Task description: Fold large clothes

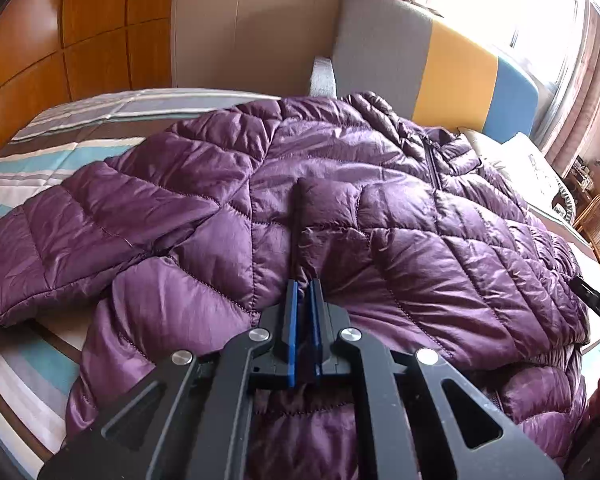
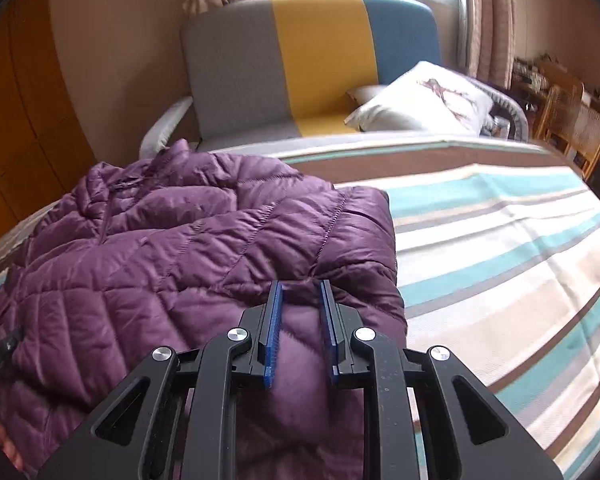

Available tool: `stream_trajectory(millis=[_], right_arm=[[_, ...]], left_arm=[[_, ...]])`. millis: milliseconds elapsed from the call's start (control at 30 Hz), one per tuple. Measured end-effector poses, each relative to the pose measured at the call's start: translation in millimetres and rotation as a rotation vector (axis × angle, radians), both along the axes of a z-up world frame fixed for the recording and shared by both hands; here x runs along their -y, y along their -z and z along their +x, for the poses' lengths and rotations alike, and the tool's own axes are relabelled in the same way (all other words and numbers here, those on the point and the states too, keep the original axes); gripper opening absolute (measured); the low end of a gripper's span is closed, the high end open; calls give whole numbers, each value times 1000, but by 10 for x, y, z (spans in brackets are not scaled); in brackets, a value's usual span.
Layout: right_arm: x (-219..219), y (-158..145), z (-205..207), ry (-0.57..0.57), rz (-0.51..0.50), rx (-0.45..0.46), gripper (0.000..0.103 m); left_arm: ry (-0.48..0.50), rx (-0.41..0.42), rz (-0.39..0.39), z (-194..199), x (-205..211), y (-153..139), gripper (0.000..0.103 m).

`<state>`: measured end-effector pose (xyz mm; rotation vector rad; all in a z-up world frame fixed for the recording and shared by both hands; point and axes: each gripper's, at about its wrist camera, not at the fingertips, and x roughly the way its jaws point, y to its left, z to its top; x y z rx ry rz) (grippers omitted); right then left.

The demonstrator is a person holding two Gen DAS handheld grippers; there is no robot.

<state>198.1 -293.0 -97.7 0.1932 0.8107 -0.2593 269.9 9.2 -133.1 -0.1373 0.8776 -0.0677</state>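
Observation:
A purple quilted jacket (image 1: 380,208) lies spread on a striped bed sheet (image 1: 40,168), one sleeve reaching out to the left. My left gripper (image 1: 305,282) is shut, its blue pads pinching a raised ridge of the jacket's fabric beside a dark edge strip. In the right wrist view the jacket (image 2: 180,248) fills the left half, ending in a straight folded edge on the right. My right gripper (image 2: 301,286) sits over that edge, with a puffy bulge of jacket squeezed between its pads.
A grey, yellow and blue sofa (image 2: 320,52) stands beyond the bed with a white pillow (image 2: 424,100) on it. Wooden chairs (image 2: 576,128) stand at the far right and a wooden wardrobe (image 1: 60,40) at the left. Bare striped sheet (image 2: 500,248) stretches right of the jacket.

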Motion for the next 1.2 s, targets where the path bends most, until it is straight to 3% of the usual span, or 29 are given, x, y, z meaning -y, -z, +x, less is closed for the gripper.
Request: stream_trajectory(millis=[167, 367, 433, 500, 533, 700, 800, 900, 1000, 1133, 1200], right_arm=[[68, 237, 147, -1, -5, -43, 18], [75, 219, 131, -3, 0, -37, 18], [86, 126, 53, -9, 6, -23, 18], [32, -17, -118, -32, 5, 19, 18], [-17, -88, -222, -56, -5, 36, 18], [-196, -110, -493, -110, -23, 30, 18], [-208, 24, -464, -97, -40, -9, 18], [-181, 130, -441, -87, -39, -31, 18], [-177, 198, -426, -87, -35, -34, 18], [-212, 227, -419, -85, -53, -34, 18], [-245, 232, -424, -84, -71, -35, 18]], left_arm=[[3, -4, 4, -28, -13, 42, 7], [12, -8, 23, -22, 30, 48, 9], [14, -8, 4, -40, -7, 5, 14], [8, 7, -5, -107, -73, -95, 43], [-11, 36, 6, -172, -100, -170, 49], [-11, 142, 36, -348, -5, -459, 47], [64, 117, 78, -241, 259, -431, 36], [99, 18, 126, -47, 443, -199, 26], [95, 6, 119, -6, 452, -35, 28], [93, 13, 91, -15, 431, -28, 28], [88, 17, 65, -57, 353, -49, 35]])
